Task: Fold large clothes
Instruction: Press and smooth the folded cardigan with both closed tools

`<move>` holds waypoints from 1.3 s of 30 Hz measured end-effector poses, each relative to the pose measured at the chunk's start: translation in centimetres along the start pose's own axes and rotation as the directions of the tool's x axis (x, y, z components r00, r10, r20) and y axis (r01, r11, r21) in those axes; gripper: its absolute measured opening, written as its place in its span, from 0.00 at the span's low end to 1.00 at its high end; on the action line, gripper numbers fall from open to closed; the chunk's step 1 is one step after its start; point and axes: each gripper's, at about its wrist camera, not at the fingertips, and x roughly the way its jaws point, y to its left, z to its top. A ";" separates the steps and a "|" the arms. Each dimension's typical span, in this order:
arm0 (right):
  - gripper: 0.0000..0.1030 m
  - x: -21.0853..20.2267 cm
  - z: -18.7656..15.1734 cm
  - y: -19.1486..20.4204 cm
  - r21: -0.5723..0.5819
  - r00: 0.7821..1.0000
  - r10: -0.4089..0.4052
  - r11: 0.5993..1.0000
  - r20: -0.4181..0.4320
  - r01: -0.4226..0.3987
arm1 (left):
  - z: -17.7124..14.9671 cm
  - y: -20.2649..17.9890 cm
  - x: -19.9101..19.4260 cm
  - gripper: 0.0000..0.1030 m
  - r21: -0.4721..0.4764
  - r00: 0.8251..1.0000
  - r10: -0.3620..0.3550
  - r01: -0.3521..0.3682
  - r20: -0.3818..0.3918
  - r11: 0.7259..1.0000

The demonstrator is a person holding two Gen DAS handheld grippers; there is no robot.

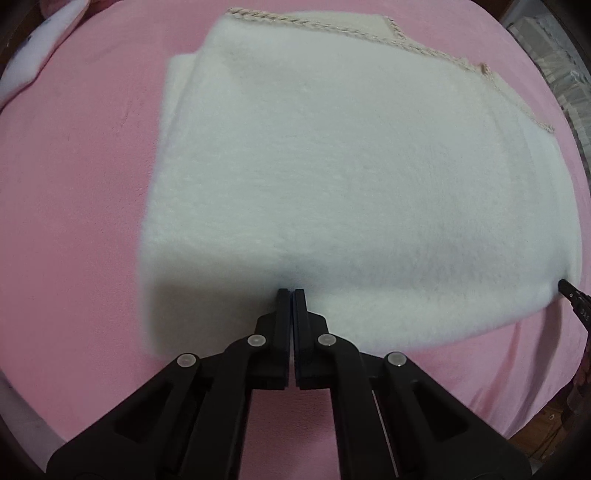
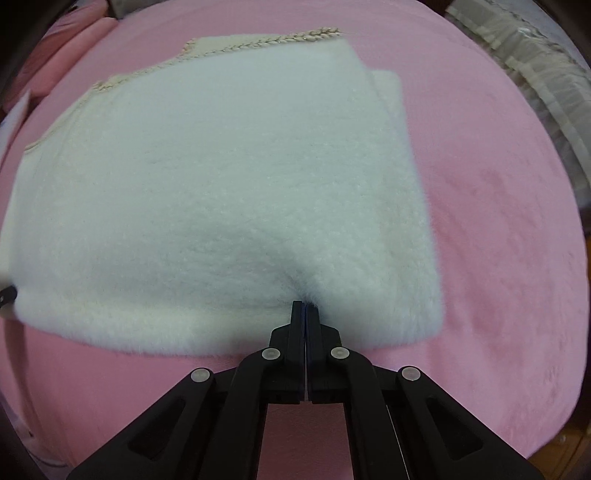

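A white fluffy garment (image 1: pixel 332 166) with a braided beige trim (image 1: pixel 369 35) lies folded on the pink bed cover (image 1: pixel 74 184). My left gripper (image 1: pixel 291 293) points down at the garment's near edge, jaws pressed together with the pile pinched at their tips. In the right wrist view the same garment (image 2: pixel 221 166) fills the middle. The right gripper (image 2: pixel 305 306) is shut on its near edge, where the fabric puckers around the tips. The right gripper's tip (image 1: pixel 570 293) shows at the garment's right corner, and the left gripper's tip (image 2: pixel 7 295) at the far left.
A white and pink pillow (image 1: pixel 33 66) lies at the upper left of the bed. Grey bedding (image 2: pixel 535 55) sits beyond the bed's right side. The bed's near edge and wooden floor (image 2: pixel 569 443) show at the lower right.
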 end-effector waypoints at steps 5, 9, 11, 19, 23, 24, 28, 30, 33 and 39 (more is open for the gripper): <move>0.00 -2.2 -0.9 5.6 0.002 0.928 0.370 0.929 0.028 -0.370 | -0.3 -5.0 -0.1 0.01 0.049 0.973 -0.228 0.230 -0.039 0.972; 0.00 -1.2 -1.1 10.2 0.065 0.812 0.584 0.810 0.007 -0.583 | 1.1 -8.7 1.7 0.01 0.077 0.933 -0.349 0.355 -0.083 0.932; 0.00 -0.5 -0.4 10.8 0.146 0.797 0.602 0.786 0.038 -0.601 | 1.9 -9.6 2.1 0.01 0.072 0.917 -0.387 0.394 -0.093 0.916; 0.00 3.1 5.5 12.0 0.137 0.754 0.650 0.742 0.090 -0.656 | 7.2 -8.3 3.1 0.01 -0.026 0.850 -0.522 0.522 -0.068 0.853; 0.00 3.5 11.0 14.3 0.089 0.773 0.632 0.768 0.065 -0.635 | 11.1 -8.0 2.8 0.01 -0.010 0.874 -0.486 0.486 0.021 0.874; 0.00 3.8 11.8 14.6 0.075 0.781 0.623 0.777 0.045 -0.625 | 12.2 -8.3 3.4 0.01 -0.010 0.876 -0.483 0.483 0.018 0.876; 0.00 3.7 13.3 14.7 0.019 0.783 0.620 0.783 0.053 -0.622 | 15.3 -8.2 3.9 0.01 0.004 0.879 -0.474 0.475 0.051 0.880; 0.00 3.5 14.1 14.3 0.012 0.777 0.625 0.778 0.082 -0.628 | 16.4 -7.4 4.5 0.01 -0.024 0.871 -0.487 0.489 0.059 0.872; 0.00 3.6 16.5 13.2 0.031 0.785 0.606 0.789 0.128 -0.613 | 17.4 -5.6 5.4 0.01 -0.081 0.844 -0.532 0.536 0.064 0.841; 0.00 4.9 21.7 13.9 0.009 0.819 0.553 0.828 0.152 -0.561 | 19.0 -2.3 7.9 0.01 -0.187 0.786 -0.606 0.618 0.120 0.764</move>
